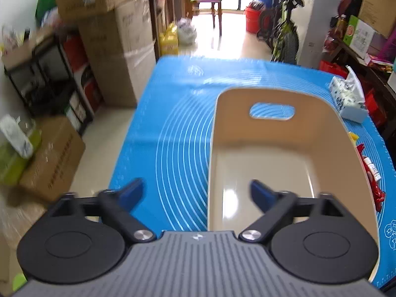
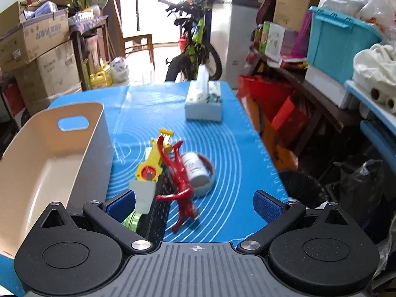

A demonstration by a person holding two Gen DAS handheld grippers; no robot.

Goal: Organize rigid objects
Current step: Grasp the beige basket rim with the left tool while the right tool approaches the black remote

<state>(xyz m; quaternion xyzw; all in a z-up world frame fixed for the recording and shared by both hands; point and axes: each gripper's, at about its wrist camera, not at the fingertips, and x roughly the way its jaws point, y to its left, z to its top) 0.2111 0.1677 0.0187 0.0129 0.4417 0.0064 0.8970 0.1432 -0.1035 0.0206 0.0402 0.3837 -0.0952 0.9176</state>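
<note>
A beige plastic bin (image 1: 284,133) with a handle slot stands empty on the blue mat (image 1: 173,113). My left gripper (image 1: 196,193) is open above the bin's near left wall, one finger outside it and one over its floor. In the right wrist view the same bin (image 2: 81,136) is at the left. Beside it lies a heap: a yellow toy (image 2: 153,158), a red figure (image 2: 182,178), a white bottle (image 2: 195,168) inside a grey ring (image 2: 210,180), a black flat thing (image 2: 158,212), a green lid (image 2: 132,220). My right gripper (image 2: 194,205) hangs open over the heap, touching nothing.
A tissue box (image 2: 204,101) sits at the far end of the mat. Cardboard boxes (image 1: 118,57) and shelves line the left side, a bicycle (image 2: 195,47) stands beyond the table, and crowded shelves with a teal crate (image 2: 339,39) run along the right.
</note>
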